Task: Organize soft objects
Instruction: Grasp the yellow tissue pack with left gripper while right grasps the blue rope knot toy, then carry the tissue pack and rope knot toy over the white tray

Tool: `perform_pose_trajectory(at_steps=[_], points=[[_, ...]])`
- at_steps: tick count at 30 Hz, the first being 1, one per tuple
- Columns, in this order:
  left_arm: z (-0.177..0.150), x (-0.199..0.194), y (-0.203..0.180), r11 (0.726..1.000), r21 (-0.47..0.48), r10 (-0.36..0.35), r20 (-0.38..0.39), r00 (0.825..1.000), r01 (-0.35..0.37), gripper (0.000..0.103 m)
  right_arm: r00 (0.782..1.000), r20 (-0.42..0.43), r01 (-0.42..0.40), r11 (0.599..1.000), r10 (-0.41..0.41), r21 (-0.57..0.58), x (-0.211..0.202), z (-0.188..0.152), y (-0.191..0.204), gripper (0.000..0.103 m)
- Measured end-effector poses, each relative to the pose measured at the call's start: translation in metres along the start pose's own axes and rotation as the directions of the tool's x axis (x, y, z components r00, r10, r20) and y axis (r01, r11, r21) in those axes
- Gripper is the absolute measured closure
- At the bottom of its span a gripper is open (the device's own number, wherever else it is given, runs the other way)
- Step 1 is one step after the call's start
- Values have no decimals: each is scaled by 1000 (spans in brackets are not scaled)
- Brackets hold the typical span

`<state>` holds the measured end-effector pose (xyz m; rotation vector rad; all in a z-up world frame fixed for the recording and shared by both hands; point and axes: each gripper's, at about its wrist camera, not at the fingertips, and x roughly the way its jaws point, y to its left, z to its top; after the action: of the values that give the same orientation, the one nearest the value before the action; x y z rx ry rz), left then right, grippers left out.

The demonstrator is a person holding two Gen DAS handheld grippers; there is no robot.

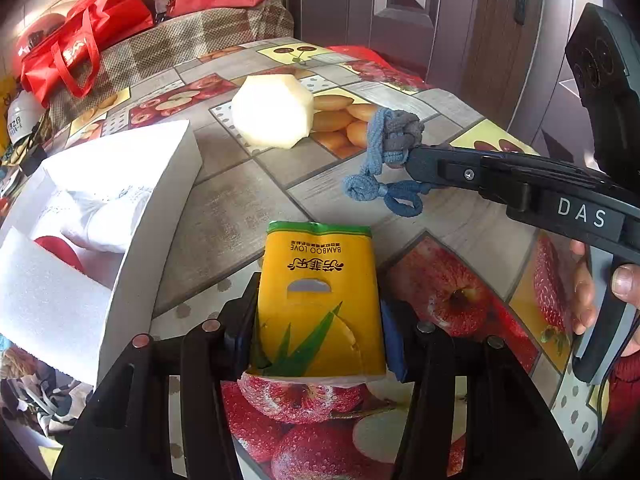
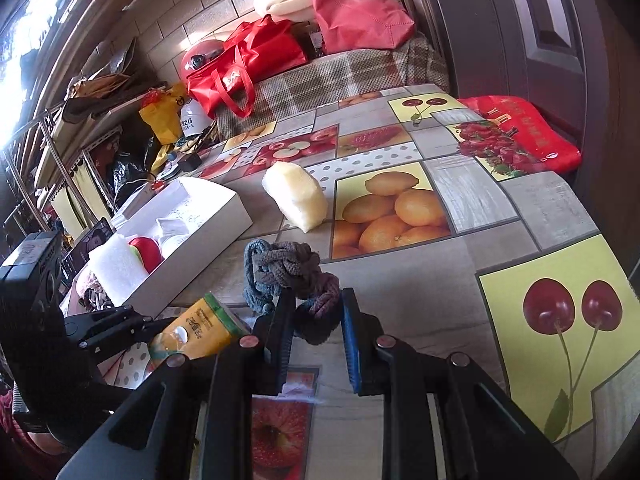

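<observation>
My left gripper (image 1: 318,320) is shut on a yellow tissue pack (image 1: 318,300) with a green end, held just above the fruit-print table; it also shows in the right wrist view (image 2: 196,332). My right gripper (image 2: 312,320) is shut on a blue-grey knotted rope toy (image 2: 286,276), which hangs from its fingertips in the left wrist view (image 1: 388,152). A pale yellow sponge block (image 1: 272,110) lies on the table beyond both, also seen in the right wrist view (image 2: 296,196). A white box (image 1: 120,184) stands at the left.
The white box (image 2: 208,224) holds white foam, a red ball (image 2: 146,252) and white cloth. Red bags (image 1: 76,48) and a plaid-covered bench lie behind the table. A red cushion (image 2: 520,136) sits at the far right edge. A dark door stands behind.
</observation>
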<state>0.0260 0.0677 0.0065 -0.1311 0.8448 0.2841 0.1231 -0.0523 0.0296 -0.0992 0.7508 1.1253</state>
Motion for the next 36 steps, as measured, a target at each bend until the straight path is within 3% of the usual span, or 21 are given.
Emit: perform_pose_trajectory(at_steps=[4, 9, 17, 22, 29, 36], points=[[-2, -4, -1, 1000, 4, -13, 23, 1000, 13, 54, 997, 70, 11, 1000, -10, -4, -12, 0, 1, 81], [-6, -27, -3, 1000, 7, 19, 142, 990, -21, 54, 984, 173, 50, 999, -47, -15, -30, -3, 6, 81], [-20, -72, -8, 995, 13, 85, 379, 921, -98, 53, 943, 317, 131, 989, -101, -75, -52, -9, 22, 81], [-26, -85, -2, 995, -14, 99, 419, 903, -103, 53, 929, 352, 142, 988, -112, -62, -60, -14, 29, 81], [-37, -99, 13, 993, -52, 116, 443, 889, -104, 53, 913, 394, 136, 990, -107, -47, -67, -19, 42, 81], [-52, -112, 38, 985, -89, 174, 458, 872, -150, 53, 918, 388, 123, 988, -79, -89, -60, -21, 64, 81]])
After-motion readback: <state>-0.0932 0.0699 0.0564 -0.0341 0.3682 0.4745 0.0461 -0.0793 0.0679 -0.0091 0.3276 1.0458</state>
